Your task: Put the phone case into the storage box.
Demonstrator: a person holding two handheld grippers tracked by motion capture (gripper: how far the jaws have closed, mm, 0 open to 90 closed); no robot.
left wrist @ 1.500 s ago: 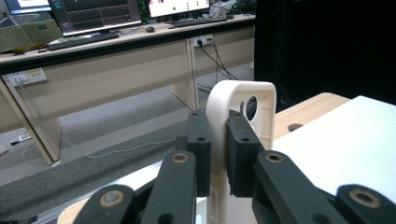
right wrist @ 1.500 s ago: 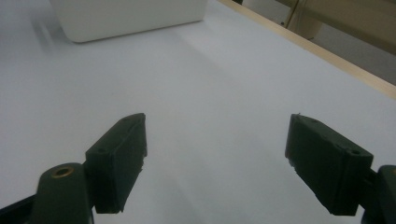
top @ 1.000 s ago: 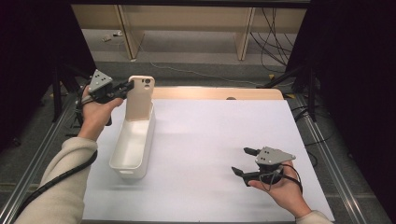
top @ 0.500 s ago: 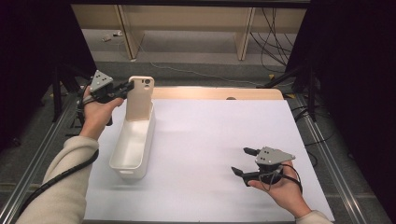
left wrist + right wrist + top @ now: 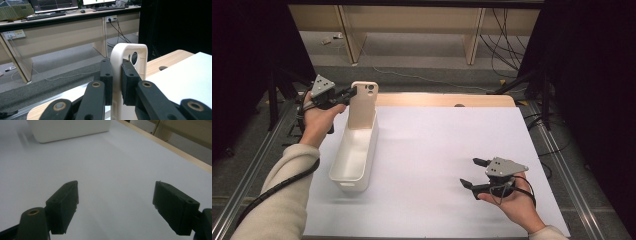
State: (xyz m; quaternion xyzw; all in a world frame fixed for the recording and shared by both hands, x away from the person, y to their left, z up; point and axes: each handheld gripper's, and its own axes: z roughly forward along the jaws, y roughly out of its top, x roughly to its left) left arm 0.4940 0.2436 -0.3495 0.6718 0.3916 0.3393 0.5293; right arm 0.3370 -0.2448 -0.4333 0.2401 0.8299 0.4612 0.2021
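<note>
A beige phone case (image 5: 363, 105) with a round camera hole stands upright over the far end of a white oblong bin (image 5: 354, 155). My left gripper (image 5: 348, 94) is shut on the case's left edge; in the left gripper view the case (image 5: 132, 53) rises between the two black pads, and my left gripper (image 5: 116, 82) clamps it from both sides. My right gripper (image 5: 472, 173) is held low over the white table sheet at the front right, its jaws wide apart. In the right gripper view my right gripper (image 5: 115, 207) has nothing between its jaws, and the bin (image 5: 70, 128) lies far ahead.
The white sheet (image 5: 447, 145) covers most of the wooden table (image 5: 442, 100), whose bare edge shows at the back. Metal rails run along both sides. Desks and cables stand on the floor beyond the table.
</note>
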